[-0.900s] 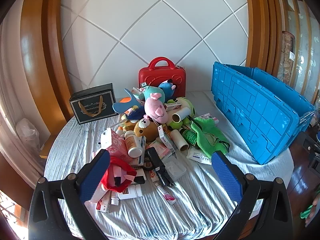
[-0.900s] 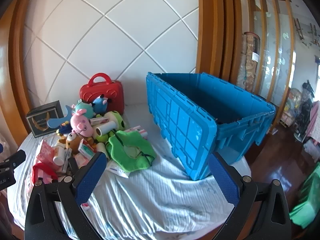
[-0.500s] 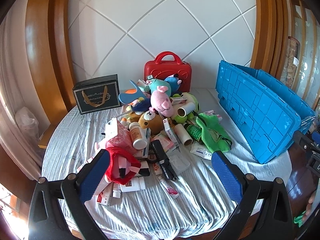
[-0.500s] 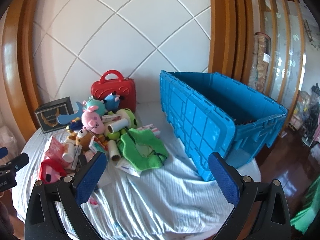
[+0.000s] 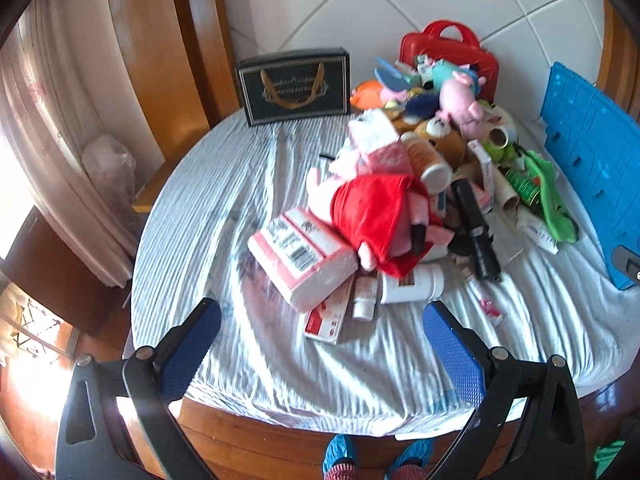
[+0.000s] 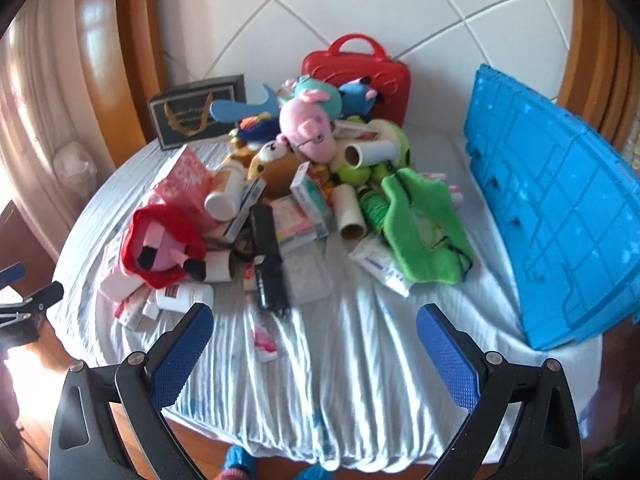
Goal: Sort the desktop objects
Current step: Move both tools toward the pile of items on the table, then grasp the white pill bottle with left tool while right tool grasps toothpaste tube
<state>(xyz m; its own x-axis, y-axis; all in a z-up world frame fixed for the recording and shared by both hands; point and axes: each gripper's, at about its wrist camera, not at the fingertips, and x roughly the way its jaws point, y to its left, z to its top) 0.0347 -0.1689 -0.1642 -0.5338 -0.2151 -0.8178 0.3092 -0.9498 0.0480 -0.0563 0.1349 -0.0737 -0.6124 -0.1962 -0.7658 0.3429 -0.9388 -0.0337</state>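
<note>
A pile of plush toys, boxes, bottles and tubes lies on the round clothed table [image 5: 208, 208]. A pig plush in a red dress [image 5: 380, 216] lies at the pile's near left, also in the right wrist view [image 6: 164, 246]. A pink and white tissue pack [image 5: 300, 256] lies beside it. A white bottle [image 5: 412, 286] and a black umbrella [image 6: 270, 258] lie near the front. A green plush [image 6: 420, 228] lies toward the crate. My left gripper [image 5: 320, 348] is open and empty over the near table edge. My right gripper [image 6: 314, 350] is open and empty above the front cloth.
A big blue crate [image 6: 560, 216] stands at the table's right side. A red case [image 6: 360, 72] and a black gift box [image 5: 294, 84] stand at the back against the white padded wall. Wooden panels and a curtain are at the left.
Both grippers have swung left and tilted down toward the table. The pile now fills the middle of both views and the crate sits at the right edge. Both stay open.
</note>
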